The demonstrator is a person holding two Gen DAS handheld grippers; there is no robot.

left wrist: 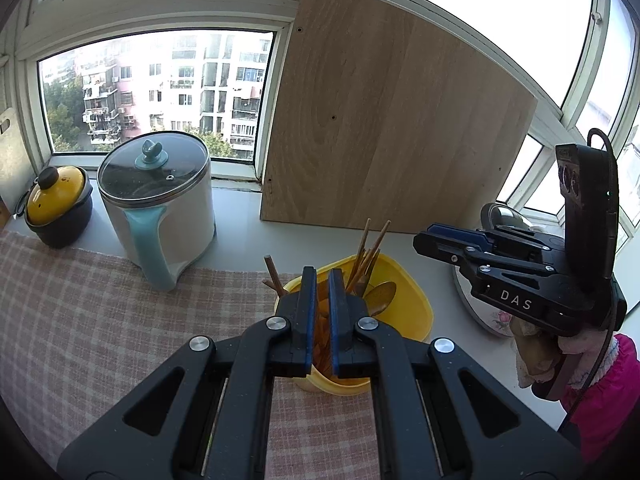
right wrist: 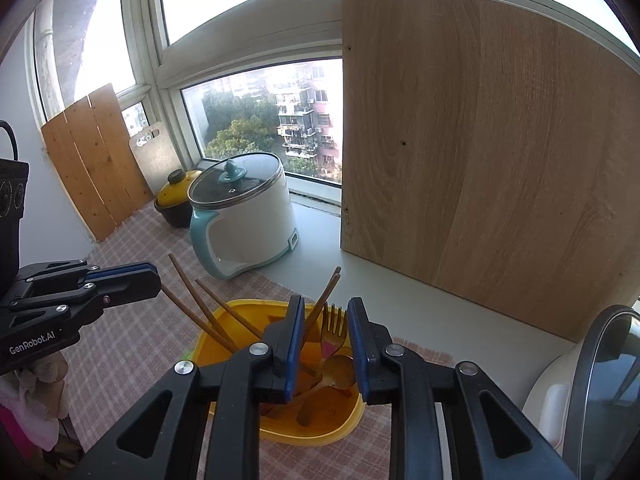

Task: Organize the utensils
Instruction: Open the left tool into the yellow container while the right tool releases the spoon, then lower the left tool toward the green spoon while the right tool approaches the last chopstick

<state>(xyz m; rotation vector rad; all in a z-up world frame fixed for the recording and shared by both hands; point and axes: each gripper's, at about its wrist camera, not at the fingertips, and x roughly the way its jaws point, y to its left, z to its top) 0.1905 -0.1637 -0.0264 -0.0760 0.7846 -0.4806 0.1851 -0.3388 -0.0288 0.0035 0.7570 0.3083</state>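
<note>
A yellow container stands on a checked cloth and holds wooden chopsticks, a gold fork and a gold spoon. My left gripper hovers over the container's left side, jaws shut with nothing held. My right gripper is just above the container, jaws slightly apart. The fork and two leaning chopsticks show through its gap, one chopstick close by the left finger; the pads press on nothing.
A white electric pot with teal handle and a yellow-lidded dark pot stand by the window. A large wooden board leans behind. A glass lid on a white appliance sits right. A pink sleeve shows.
</note>
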